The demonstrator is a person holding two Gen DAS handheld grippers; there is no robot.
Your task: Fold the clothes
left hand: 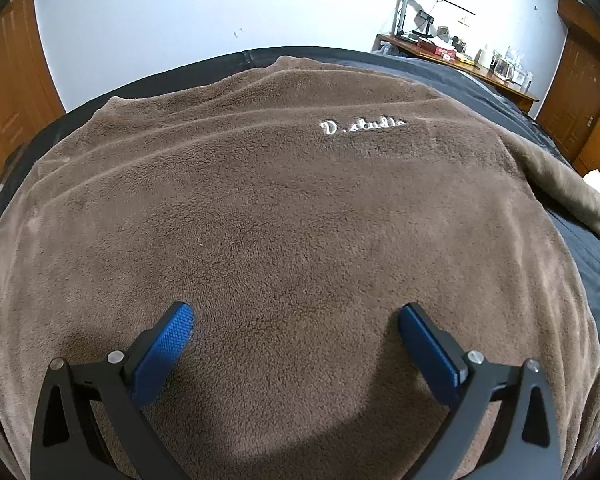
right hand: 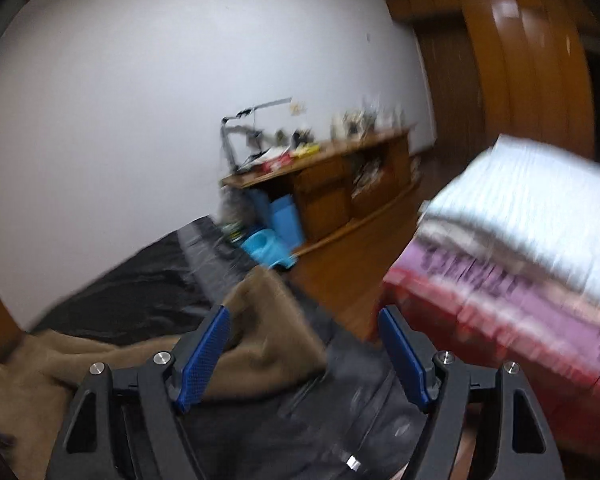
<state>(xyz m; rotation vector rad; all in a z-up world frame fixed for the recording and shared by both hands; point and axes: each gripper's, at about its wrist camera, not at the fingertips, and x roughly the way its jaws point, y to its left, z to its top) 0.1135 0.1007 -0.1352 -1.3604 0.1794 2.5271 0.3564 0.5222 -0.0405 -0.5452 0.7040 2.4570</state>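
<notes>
brown fleece top spread flat on the dark bed, both grippers empty.

the top [left hand: 284,208] lies front up across the dark cover [left hand: 452,70], white stitched lettering [left hand: 362,126] toward the far right, one sleeve [left hand: 568,188] trailing off to the right. the left gripper [left hand: 296,320] hangs just over the near part of the fleece, jaws spread wide, nothing between the blue pads [left hand: 168,344]. the right gripper [right hand: 305,322], in a blurred view, has its jaws apart too, holding nothing, a fold of the brown cloth just beyond its left pad. to the right a stack of folded clothes [right hand: 532,248] on something red; far off, a cluttered wooden desk [right hand: 340,168] against the white wall.
</notes>
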